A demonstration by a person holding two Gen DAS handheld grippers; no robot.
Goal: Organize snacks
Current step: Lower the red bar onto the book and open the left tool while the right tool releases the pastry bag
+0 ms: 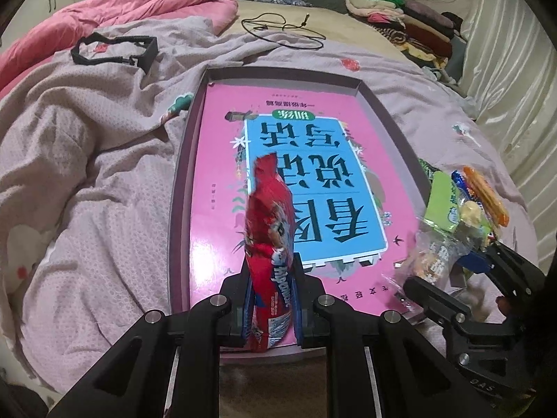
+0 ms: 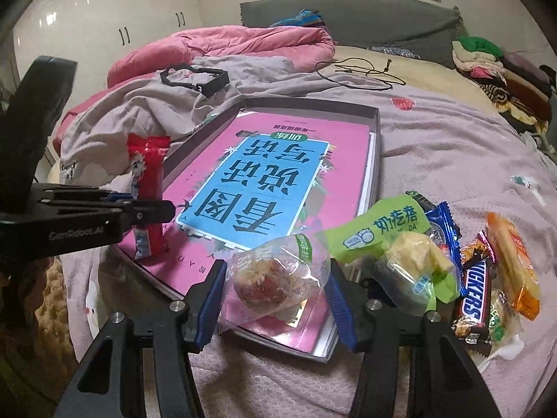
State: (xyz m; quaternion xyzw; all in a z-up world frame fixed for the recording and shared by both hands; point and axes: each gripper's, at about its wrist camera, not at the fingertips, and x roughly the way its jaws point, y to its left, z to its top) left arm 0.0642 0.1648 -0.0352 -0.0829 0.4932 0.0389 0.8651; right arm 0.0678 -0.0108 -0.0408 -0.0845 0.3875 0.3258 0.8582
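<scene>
A big bed fills the room, covered by a crumpled pale purple sheet with little pictures on it [image 1: 104, 181]. A puffy pink quilt [image 1: 139, 7] is bunched up at the far side, near a grey headboard [image 2: 348, 17], and a pile of folded clothes [image 1: 400, 17] sits in the far corner. A thin black cable [image 1: 285, 31] lies loose on the bed, and white cupboard doors [image 2: 104, 10] stand behind.

In the middle lies a shallow grey cardboard box lid [image 1: 177, 188] with a pink and blue picture book [image 1: 306, 188] flat inside it.

The left gripper [image 1: 269, 299] points steeply down over the near edge of the box lid — its jaws are squeezed tight on a long red snack packet [image 1: 268, 216], which stands upright. The right gripper [image 2: 275, 285] also tilts down, at the near right corner of the lid, with its blue pads pressed on a clear crinkly bag with a reddish treat inside [image 2: 275, 275].

Just beside the lid on the right is a heap of wrapped snacks [image 2: 470, 261] — a green packet, a brown chocolate bar, an orange one.
</scene>
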